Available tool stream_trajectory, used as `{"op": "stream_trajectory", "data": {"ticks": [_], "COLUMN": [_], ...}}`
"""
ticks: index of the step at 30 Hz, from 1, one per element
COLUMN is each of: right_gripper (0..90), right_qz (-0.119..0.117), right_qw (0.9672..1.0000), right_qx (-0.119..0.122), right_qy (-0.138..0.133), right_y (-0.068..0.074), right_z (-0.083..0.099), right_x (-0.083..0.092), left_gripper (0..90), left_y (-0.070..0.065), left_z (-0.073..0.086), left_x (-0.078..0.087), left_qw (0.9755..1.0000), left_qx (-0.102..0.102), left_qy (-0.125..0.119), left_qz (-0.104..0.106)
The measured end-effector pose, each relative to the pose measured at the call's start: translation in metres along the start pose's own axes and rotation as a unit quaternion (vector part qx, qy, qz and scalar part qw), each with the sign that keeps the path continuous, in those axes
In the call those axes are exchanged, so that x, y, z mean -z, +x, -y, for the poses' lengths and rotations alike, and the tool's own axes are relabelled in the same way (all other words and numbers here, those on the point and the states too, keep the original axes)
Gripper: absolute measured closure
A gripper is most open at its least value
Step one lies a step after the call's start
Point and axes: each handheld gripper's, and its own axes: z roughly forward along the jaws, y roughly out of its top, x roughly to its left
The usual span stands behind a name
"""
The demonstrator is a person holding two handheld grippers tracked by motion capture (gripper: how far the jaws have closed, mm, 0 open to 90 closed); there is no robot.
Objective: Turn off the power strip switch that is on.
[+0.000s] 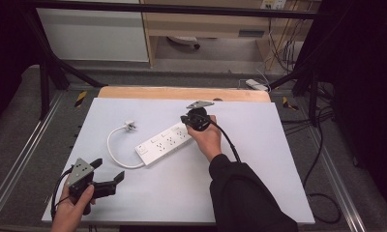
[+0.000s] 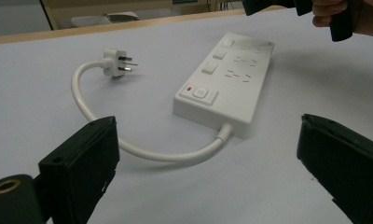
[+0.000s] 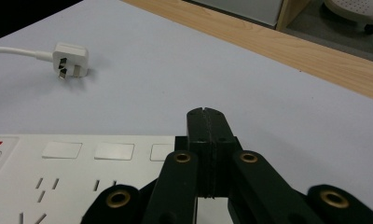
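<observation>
A white power strip [image 1: 163, 141] lies slanted on the white table top, and its short cable [image 1: 113, 150] loops round to a white plug [image 1: 130, 125]. My right gripper [image 1: 187, 120] is over the strip's far end, held in a hand with a black sleeve. In the right gripper view its jaws [image 3: 206, 116] are shut together with nothing between them, just past the row of switches on the strip [image 3: 82, 158]. I cannot tell whether they touch it. My left gripper [image 1: 108, 170] sits at the near left corner, open and empty, facing the strip [image 2: 224, 79] and the plug [image 2: 114, 63].
The white sheet [image 1: 259, 159] covers most of the table, with a strip of bare wood [image 1: 182, 93] along the far edge. A metal frame [image 1: 17, 159] runs round the table. Loose cables [image 1: 317, 164] lie on the floor at the right.
</observation>
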Motion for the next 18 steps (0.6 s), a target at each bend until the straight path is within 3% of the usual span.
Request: {"op": "stream_trajectory", "data": {"ticks": [18], "right_gripper": [90.0], "right_qz": [0.003], "right_qw": [0.9999], "right_qx": [0.004], "right_qy": [0.012], "right_y": [0.009], "right_z": [0.009], "right_x": [-0.022], "left_gripper": [5.8], "left_y": [0.002], "left_z": [0.000], "left_x": [0.000], "left_qw": [1.0000], "left_qx": [0.002], "left_qy": [-0.001], "left_qz": [0.001]}}
